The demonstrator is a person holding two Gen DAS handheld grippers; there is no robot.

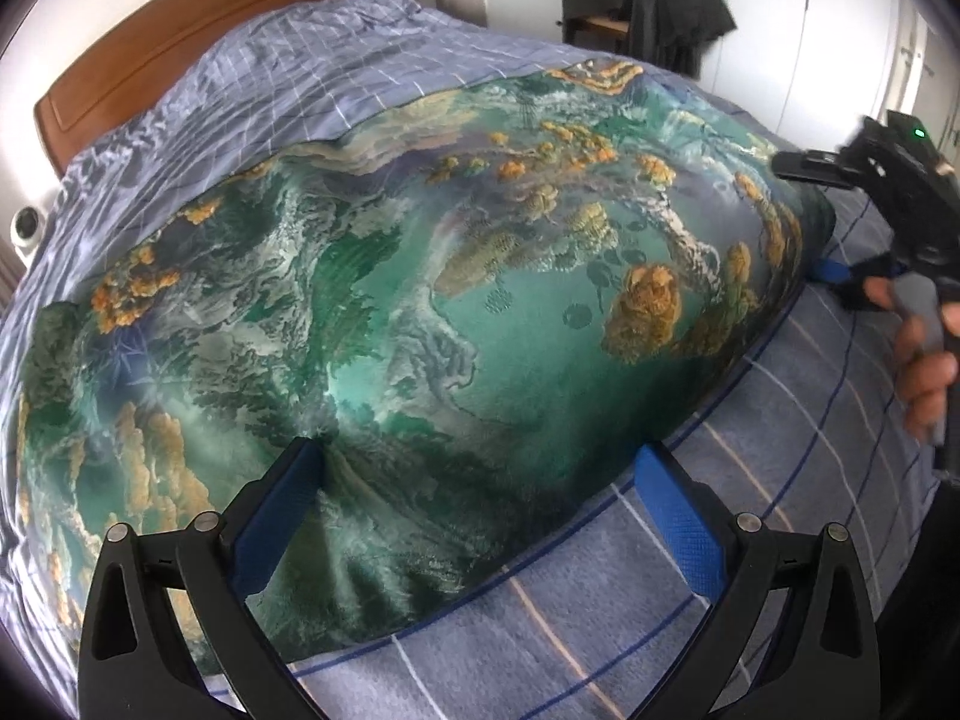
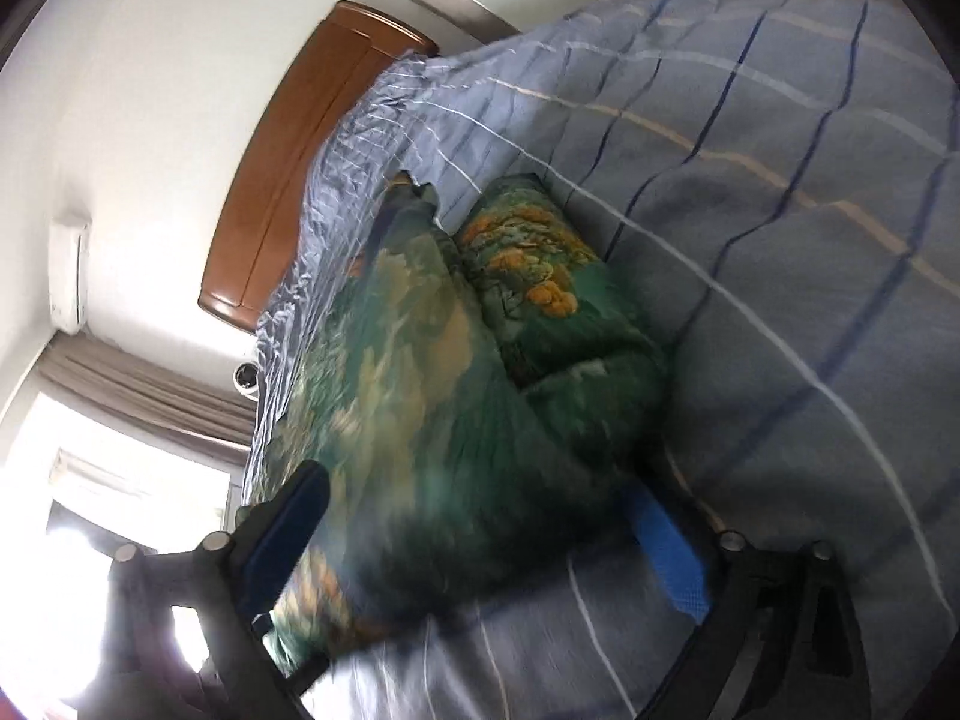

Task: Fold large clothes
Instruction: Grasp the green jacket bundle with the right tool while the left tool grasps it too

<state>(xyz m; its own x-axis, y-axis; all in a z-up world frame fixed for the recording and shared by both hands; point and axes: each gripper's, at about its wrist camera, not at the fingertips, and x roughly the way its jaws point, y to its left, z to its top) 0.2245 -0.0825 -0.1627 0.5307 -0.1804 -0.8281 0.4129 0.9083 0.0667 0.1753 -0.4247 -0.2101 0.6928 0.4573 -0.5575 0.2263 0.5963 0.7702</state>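
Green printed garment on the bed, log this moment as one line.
green printed garment: spread on bed | left gripper: open over hem | right gripper: open, astride edge

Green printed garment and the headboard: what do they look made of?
Green printed garment: looks like a thin, satiny woven fabric, silk or a synthetic, I can't tell which. It shows a soft sheen and fine radiating creases near the left gripper.
Headboard: looks like wood with a glossy reddish-brown varnish, shown by its smooth reflective face. Veneer is possible.
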